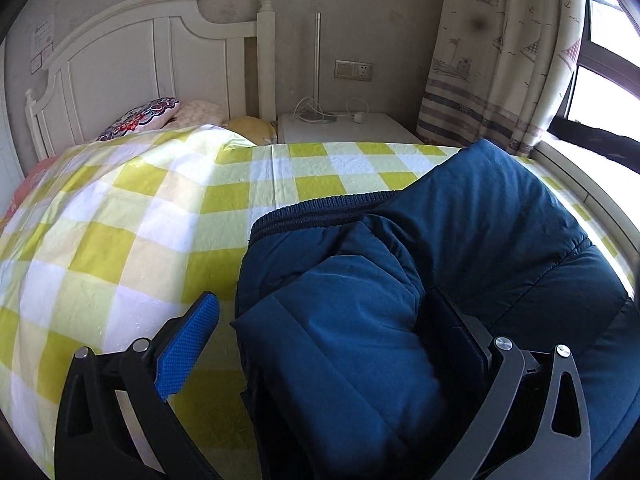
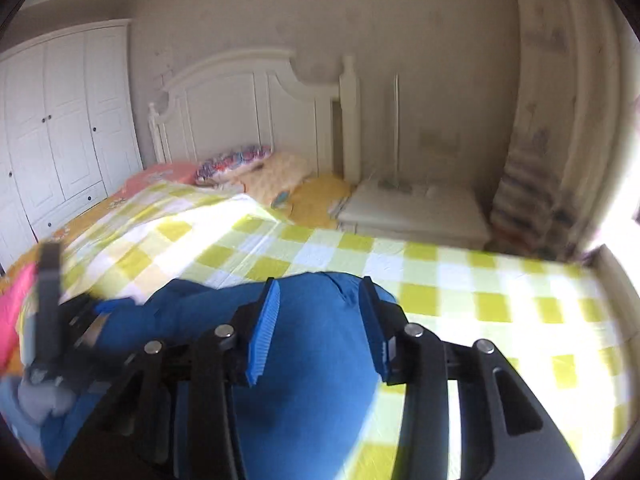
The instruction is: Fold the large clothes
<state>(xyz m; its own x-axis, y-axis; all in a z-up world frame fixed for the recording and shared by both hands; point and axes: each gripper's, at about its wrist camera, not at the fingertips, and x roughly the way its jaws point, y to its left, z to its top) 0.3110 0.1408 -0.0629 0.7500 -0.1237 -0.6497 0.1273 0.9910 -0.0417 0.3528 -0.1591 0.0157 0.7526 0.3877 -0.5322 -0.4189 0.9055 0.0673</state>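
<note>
A dark blue padded jacket (image 1: pixel 460 240) lies bunched on the yellow-and-white checked bed cover (image 1: pixel 140 220), its ribbed hem toward the headboard. My left gripper (image 1: pixel 320 320) is open wide over a folded part of the jacket; the left blue pad (image 1: pixel 188 344) is bare and the right finger is pressed into the fabric. In the right wrist view, which is blurred, my right gripper (image 2: pixel 320 320) has its blue pads (image 2: pixel 264 332) either side of a bulge of the jacket (image 2: pixel 312 380), and fabric fills the gap. The left gripper (image 2: pixel 52 320) shows blurred at the left.
A white headboard (image 1: pixel 160 60) and pillows (image 1: pixel 140 118) are at the far end of the bed. A white nightstand (image 1: pixel 344 128) with a lamp stands beside it. A curtain (image 1: pixel 500 60) and window are at the right. A white wardrobe (image 2: pixel 60 128) stands at the left.
</note>
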